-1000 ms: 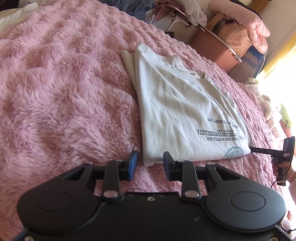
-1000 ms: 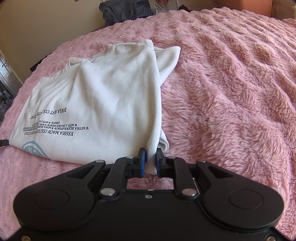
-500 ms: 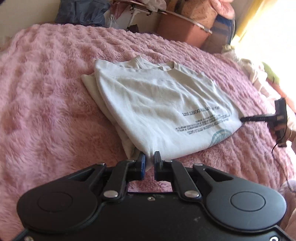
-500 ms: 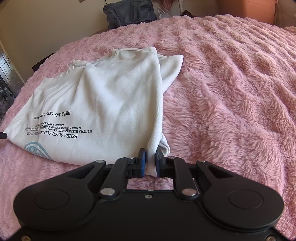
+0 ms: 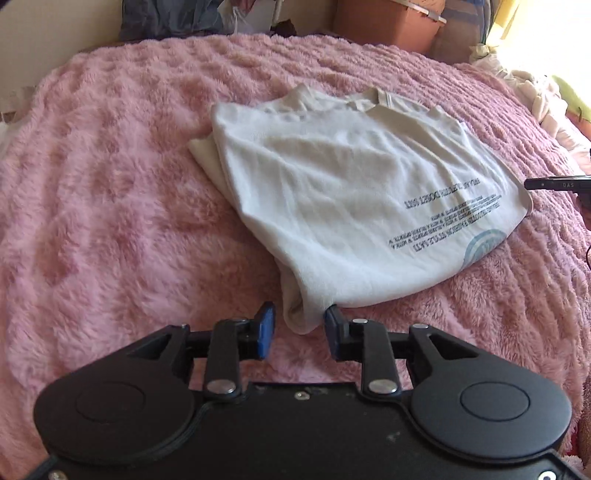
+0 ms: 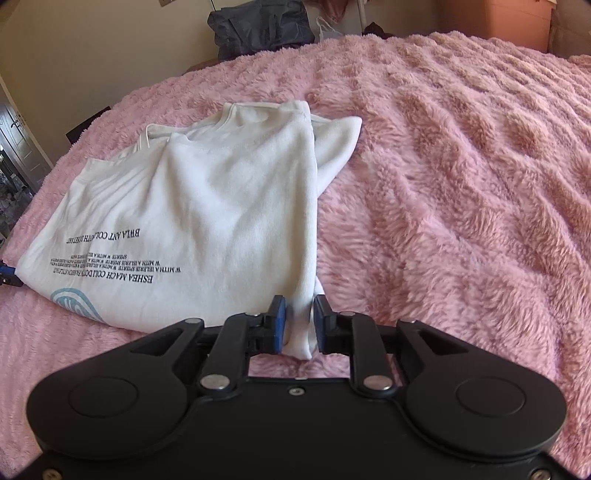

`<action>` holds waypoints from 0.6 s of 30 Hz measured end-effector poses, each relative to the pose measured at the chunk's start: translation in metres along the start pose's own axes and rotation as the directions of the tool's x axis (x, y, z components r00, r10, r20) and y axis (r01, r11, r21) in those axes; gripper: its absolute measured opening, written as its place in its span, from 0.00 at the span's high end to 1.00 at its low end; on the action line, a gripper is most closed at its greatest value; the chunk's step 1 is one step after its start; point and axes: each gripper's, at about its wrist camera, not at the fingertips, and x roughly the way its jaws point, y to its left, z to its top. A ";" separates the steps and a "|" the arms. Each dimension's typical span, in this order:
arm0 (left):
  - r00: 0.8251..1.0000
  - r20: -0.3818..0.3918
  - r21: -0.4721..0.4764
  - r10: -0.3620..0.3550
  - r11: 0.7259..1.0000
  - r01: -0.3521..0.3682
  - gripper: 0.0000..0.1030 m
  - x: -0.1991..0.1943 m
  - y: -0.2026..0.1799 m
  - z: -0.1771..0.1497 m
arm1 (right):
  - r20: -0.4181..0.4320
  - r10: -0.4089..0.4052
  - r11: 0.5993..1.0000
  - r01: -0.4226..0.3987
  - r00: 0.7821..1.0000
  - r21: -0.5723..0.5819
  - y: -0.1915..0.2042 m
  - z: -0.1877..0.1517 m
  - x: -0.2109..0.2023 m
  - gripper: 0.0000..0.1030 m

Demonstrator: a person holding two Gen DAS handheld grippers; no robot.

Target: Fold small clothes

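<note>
A white T-shirt [image 5: 351, 192] with dark print lies folded lengthwise on the pink fluffy blanket [image 5: 110, 221]. My left gripper [image 5: 297, 330] hovers at its near hem corner. Its jaws are opening, and the corner hangs loose between them, brushing only the right pad. In the right wrist view the same T-shirt [image 6: 207, 206] stretches away to the left. My right gripper [image 6: 299, 325] holds its bunched hem corner between the blue pads, and these jaws are opening slightly too. The right gripper's black finger [image 5: 554, 183] shows at the shirt's far corner in the left wrist view.
The blanket [image 6: 461, 184] covers the whole bed. Beyond the far edge sit a dark bag [image 6: 258, 26] and an orange box [image 5: 384, 22]. Pale clothes [image 5: 535, 99] are heaped at the right side. A door [image 6: 14, 147] stands at the left.
The left gripper shut on the hem corner, lifted and rolled level, then spread its jaws again. The right gripper stayed put; its pads stand slightly wider on the cloth.
</note>
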 end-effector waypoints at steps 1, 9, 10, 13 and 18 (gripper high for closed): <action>1.000 0.023 0.013 0.005 1.000 -0.005 0.72 0.000 -0.003 0.009 | 0.022 0.005 1.000 -0.005 1.000 -0.014 0.000 0.009 -0.002 0.83; 0.999 -0.010 0.116 0.034 0.993 -0.032 0.68 0.010 -0.029 0.045 | 0.156 -0.030 0.992 0.049 0.987 -0.115 0.012 0.109 0.052 0.53; 0.999 -0.026 0.107 0.034 0.994 -0.031 0.68 0.007 -0.026 0.040 | 0.151 -0.035 0.992 0.052 0.988 -0.115 0.012 0.120 0.063 0.53; 0.996 -0.064 0.065 0.067 0.996 -0.063 0.68 -0.007 -0.017 0.019 | 0.142 -0.056 0.993 0.070 0.988 -0.100 0.010 0.144 0.090 0.53; 0.996 0.018 -0.083 0.090 0.993 -0.089 0.68 -0.035 0.011 0.006 | 0.090 -0.050 0.996 0.056 0.995 -0.065 0.005 0.158 0.125 0.53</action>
